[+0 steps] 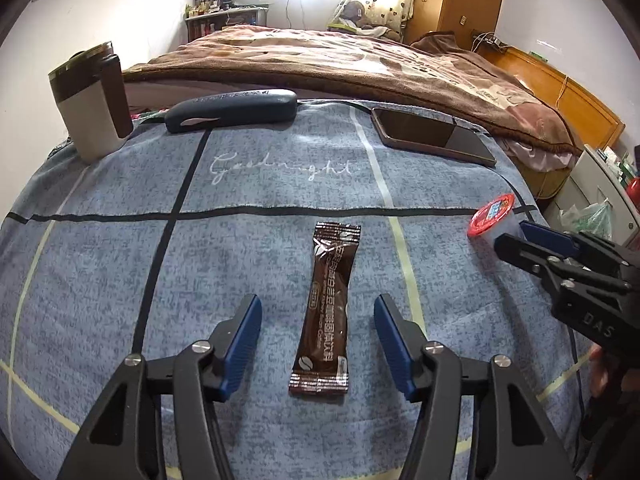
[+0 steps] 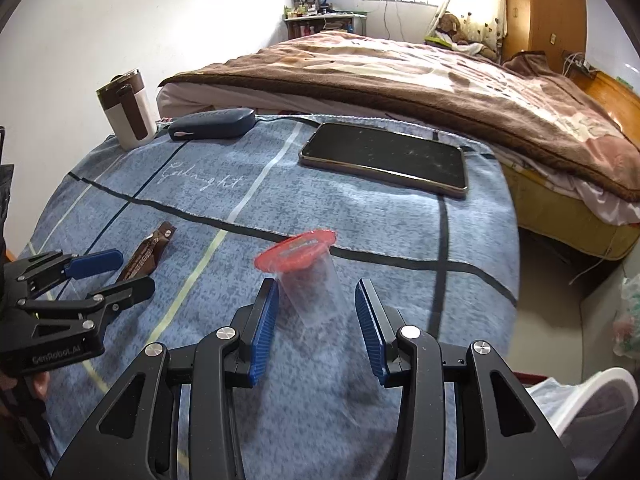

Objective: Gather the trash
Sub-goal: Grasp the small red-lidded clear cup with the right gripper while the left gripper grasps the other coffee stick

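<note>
A brown coffee sachet [image 1: 326, 308] lies flat on the blue cloth, between the fingers of my open left gripper [image 1: 318, 344]; it also shows in the right wrist view [image 2: 148, 254]. A clear plastic cup with a red foil lid [image 2: 310, 276] lies tilted on the cloth between the fingers of my open right gripper [image 2: 316, 328], and the left pad looks close to its wall. The cup [image 1: 494, 216] and right gripper [image 1: 516, 240] show at the right in the left wrist view. The left gripper [image 2: 110, 274] shows at the left in the right wrist view.
At the cloth's far side stand a white and brown travel mug [image 1: 94, 104], a dark glasses case [image 1: 232, 110] and a phone [image 2: 386, 158]. A bed with a brown blanket [image 1: 340, 56] lies beyond. A white bin [image 2: 596, 400] sits on the floor at the lower right.
</note>
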`<control>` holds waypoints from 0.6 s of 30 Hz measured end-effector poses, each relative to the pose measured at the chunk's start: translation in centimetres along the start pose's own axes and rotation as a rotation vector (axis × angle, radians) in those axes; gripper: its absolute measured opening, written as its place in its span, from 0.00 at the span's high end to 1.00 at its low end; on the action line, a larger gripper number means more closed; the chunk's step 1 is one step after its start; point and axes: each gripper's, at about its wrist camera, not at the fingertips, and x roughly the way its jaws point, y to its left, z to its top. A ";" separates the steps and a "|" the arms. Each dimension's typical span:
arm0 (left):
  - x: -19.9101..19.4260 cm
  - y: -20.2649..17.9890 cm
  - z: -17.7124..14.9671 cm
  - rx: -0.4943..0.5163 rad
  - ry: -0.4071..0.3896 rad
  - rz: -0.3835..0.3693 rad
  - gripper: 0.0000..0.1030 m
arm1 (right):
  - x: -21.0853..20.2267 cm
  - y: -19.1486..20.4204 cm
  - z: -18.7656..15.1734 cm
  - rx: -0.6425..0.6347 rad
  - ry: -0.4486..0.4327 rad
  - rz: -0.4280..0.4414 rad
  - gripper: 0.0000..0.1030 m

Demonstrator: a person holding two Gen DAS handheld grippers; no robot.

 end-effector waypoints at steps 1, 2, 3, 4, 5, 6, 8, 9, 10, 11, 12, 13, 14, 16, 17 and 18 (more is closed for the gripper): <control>0.0 0.0 0.1 -0.001 0.000 0.001 0.45 | 0.2 0.1 0.1 0.001 0.003 0.015 0.59; 0.1 0.0 0.1 -0.001 -0.002 0.001 0.47 | 0.3 0.2 0.1 0.000 0.004 0.017 0.59; 0.1 0.0 0.1 0.001 -0.003 0.003 0.47 | 0.4 0.4 0.1 -0.005 0.009 0.016 0.59; 0.1 0.0 0.1 0.003 -0.004 0.004 0.48 | 0.6 0.5 0.1 -0.007 0.012 0.017 0.59; 0.2 -0.1 0.2 0.007 -0.005 0.006 0.50 | 0.6 0.5 0.1 -0.008 0.012 0.022 0.59; 0.2 -0.1 0.2 0.012 -0.007 0.010 0.53 | 0.7 0.5 0.1 -0.006 0.012 0.026 0.59; 0.3 0.0 0.3 0.009 -0.011 0.018 0.60 | 0.9 0.5 0.2 -0.001 0.017 0.028 0.59; 0.3 0.0 0.3 0.007 -0.011 0.015 0.60 | 0.9 0.5 0.2 0.001 0.018 0.028 0.59; 0.3 0.1 0.3 0.004 -0.012 0.016 0.62 | 0.9 0.5 0.2 0.001 0.017 0.031 0.59; 0.3 0.1 0.3 0.005 -0.013 0.016 0.63 | 0.9 0.5 0.2 0.002 0.015 0.033 0.60; 0.3 0.1 0.3 0.008 -0.013 0.016 0.63 | 0.9 0.4 0.2 0.003 0.014 0.034 0.62; 0.3 0.1 0.3 0.007 -0.015 0.018 0.66 | 0.8 0.4 0.2 0.005 0.013 0.033 0.67; 0.3 0.1 0.3 0.005 -0.015 0.017 0.68 | 0.8 0.3 0.2 0.007 0.012 0.032 0.68; 0.2 0.1 0.3 0.004 -0.017 0.016 0.73 | 0.8 0.2 0.1 0.020 0.012 0.035 0.68; 0.2 0.2 0.2 0.003 -0.019 0.014 0.77 | 0.8 0.1 0.1 0.025 0.011 0.035 0.69; 0.2 0.1 0.2 0.005 -0.019 0.012 0.78 | 0.7 0.1 0.0 0.034 0.008 0.036 0.69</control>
